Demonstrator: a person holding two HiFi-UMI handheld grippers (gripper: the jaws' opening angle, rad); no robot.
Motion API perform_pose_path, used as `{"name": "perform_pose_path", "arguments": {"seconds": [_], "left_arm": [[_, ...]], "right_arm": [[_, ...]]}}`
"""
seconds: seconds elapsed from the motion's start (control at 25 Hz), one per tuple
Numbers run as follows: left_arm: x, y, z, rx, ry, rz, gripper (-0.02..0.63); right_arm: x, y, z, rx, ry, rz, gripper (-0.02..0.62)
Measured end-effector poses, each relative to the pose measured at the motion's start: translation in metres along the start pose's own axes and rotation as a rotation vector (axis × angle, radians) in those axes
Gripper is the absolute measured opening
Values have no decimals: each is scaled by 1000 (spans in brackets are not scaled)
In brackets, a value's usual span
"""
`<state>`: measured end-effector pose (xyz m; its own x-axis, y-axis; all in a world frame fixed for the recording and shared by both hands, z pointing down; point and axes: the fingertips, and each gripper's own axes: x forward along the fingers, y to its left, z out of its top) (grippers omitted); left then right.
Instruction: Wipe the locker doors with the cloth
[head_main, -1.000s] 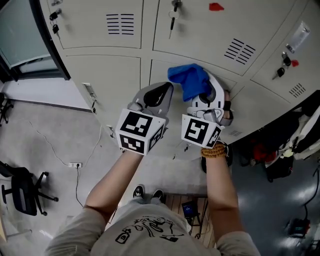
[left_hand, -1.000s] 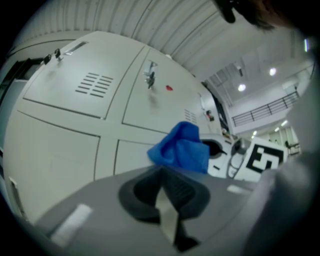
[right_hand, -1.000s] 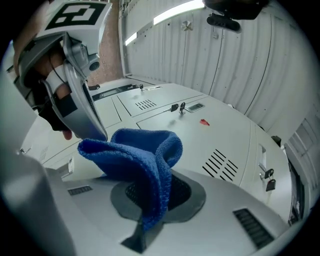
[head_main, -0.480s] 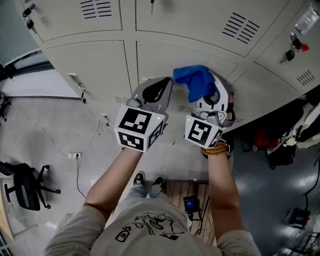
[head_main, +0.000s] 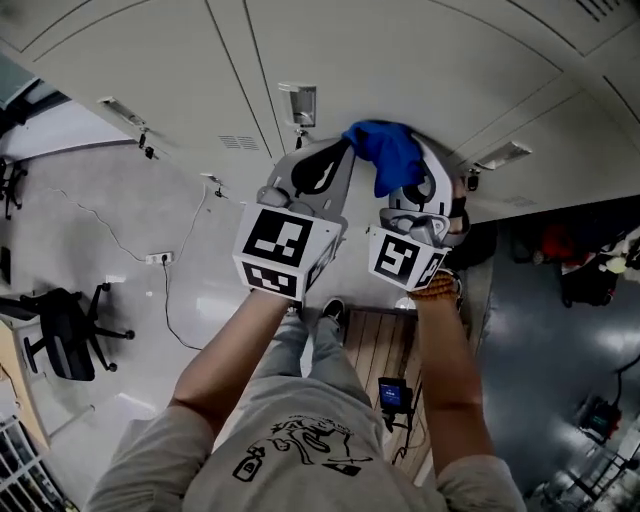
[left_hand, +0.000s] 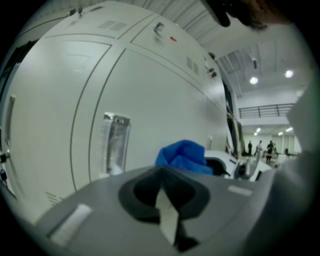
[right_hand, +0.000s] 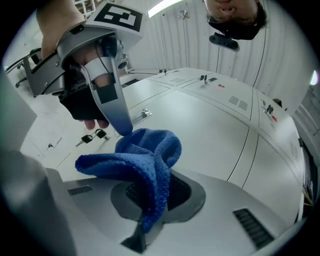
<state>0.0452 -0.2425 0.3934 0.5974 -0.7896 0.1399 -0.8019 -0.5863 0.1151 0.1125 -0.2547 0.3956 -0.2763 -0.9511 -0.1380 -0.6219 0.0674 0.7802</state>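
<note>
Cloth (right_hand: 145, 155), blue and bunched, is pinched between the closed jaws of the right gripper (right_hand: 148, 212) and stands up from them close to a pale locker door (head_main: 420, 60); whether it actually touches the door is hard to tell. The left gripper (left_hand: 167, 220) has its jaws drawn together, its tip just beside the cloth's folds.

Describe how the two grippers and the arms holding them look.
The left gripper has a tapered grey shell with a black oval recess; the right gripper is paler, with black parts. Each carries a white cube with black square markers. No sleeves cover the forearms; a brown bead bracelet circles the right wrist. The grey T-shirt has black print.
</note>
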Motion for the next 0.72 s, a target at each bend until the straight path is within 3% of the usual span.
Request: {"name": "perform_pose_path", "arguments": {"seconds": [0.4, 0.72], "left_arm": [[11, 8, -90, -67, 100, 26, 2], [29, -16, -83, -89, 78, -12, 2]], "right_arm": [[-10, 88, -68, -32, 72, 132, 31], [-30, 59, -111, -113, 194, 149, 31]]}}
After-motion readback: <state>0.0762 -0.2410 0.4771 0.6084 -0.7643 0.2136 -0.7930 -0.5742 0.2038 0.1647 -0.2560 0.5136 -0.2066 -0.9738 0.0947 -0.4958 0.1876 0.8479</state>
